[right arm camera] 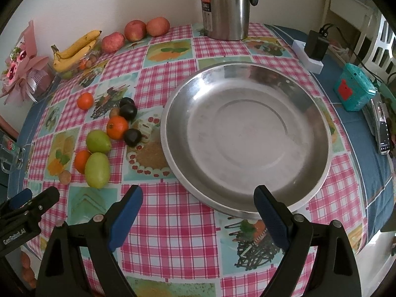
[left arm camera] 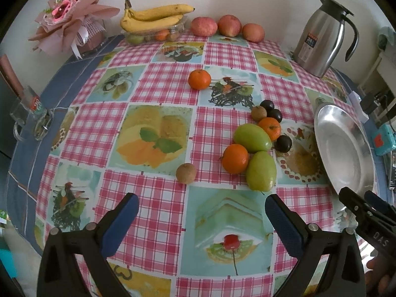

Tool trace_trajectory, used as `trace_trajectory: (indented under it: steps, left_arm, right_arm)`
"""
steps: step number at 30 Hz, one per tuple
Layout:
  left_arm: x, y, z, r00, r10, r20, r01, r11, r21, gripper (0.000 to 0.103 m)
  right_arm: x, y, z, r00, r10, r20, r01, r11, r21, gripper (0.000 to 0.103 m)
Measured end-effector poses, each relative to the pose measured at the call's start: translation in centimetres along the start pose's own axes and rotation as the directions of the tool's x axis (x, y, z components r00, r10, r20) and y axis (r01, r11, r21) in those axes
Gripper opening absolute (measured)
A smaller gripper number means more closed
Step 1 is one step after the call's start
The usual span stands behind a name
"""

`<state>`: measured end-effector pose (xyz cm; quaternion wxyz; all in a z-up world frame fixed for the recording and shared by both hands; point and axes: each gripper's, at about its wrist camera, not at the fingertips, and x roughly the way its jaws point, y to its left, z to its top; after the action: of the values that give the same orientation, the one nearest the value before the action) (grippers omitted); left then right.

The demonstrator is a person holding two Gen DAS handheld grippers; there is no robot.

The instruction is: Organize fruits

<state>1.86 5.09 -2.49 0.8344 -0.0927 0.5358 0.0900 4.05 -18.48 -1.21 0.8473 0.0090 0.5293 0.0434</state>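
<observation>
Left fingers (left arm camera: 284, 225) spread, green fruit (left arm camera: 261, 170) just beyond

Steel thermos jug (left arm camera: 321, 39), pink bouquet (left arm camera: 66, 19), glass mug (left arm camera: 29, 121), teal box (right arm camera: 354, 90) on checked tablecloth (left arm camera: 163, 86).

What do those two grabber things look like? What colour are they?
Both look alike. The left gripper and the right gripper each have a black plastic frame with two long fingers faced in dark blue ribbed pads, and round silver bolts at the joints. Seen from the side, each carries white lettering on its black body. No sleeves or cables show.
</observation>
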Motion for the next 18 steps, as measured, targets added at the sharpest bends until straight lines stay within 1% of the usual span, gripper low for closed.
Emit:
trace_trajectory:
  steps: [12,18]
  left_arm:
    - [-2.8,-0.9,-0.4,1.000,-0.016,0.005,0.016,1.000,0.003,0.103]
    - [-3.9,-1.3,-0.3,1.000,-0.007,0.005,0.007,1.000,0.008,0.103]
  right_arm:
    - [-1.6,-0.1,-0.2,1.000,-0.004,0.021,0.004,1.000,0.003,0.091]
    - [-2.4,0.0,-0.2,1.000,-0.004,0.026,0.004,1.000,-0.002,0.091]
